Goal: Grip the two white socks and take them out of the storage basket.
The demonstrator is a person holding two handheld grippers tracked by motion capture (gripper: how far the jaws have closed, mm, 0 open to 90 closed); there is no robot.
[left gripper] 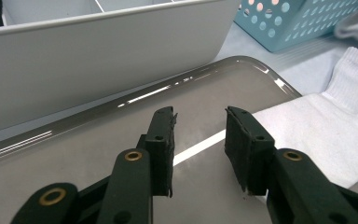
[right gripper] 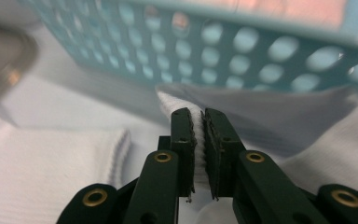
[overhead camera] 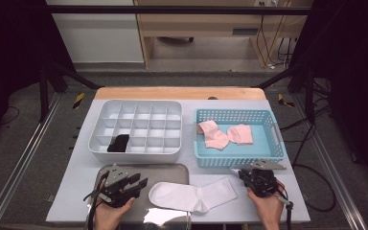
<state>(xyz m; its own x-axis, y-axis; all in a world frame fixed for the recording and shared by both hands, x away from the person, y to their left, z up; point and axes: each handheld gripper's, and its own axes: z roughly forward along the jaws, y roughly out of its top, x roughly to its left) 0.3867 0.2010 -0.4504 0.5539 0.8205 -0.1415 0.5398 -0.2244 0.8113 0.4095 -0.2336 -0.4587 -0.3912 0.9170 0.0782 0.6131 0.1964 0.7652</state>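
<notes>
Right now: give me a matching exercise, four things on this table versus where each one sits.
1. long white sock
2. black rolled sock
3. pink socks
4. left gripper

A. in the blue perforated plastic basket
B. open above the grey metal tray
C. in a cell of the white divided organiser
D. partly on the tray, cuff pinched by the right gripper

Pairs: 1-D, 2-C, 3-A, 4-B

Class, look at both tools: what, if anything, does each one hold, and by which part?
The right tool pinches the white sock at its cuff edge. The left tool holds nothing.
</notes>
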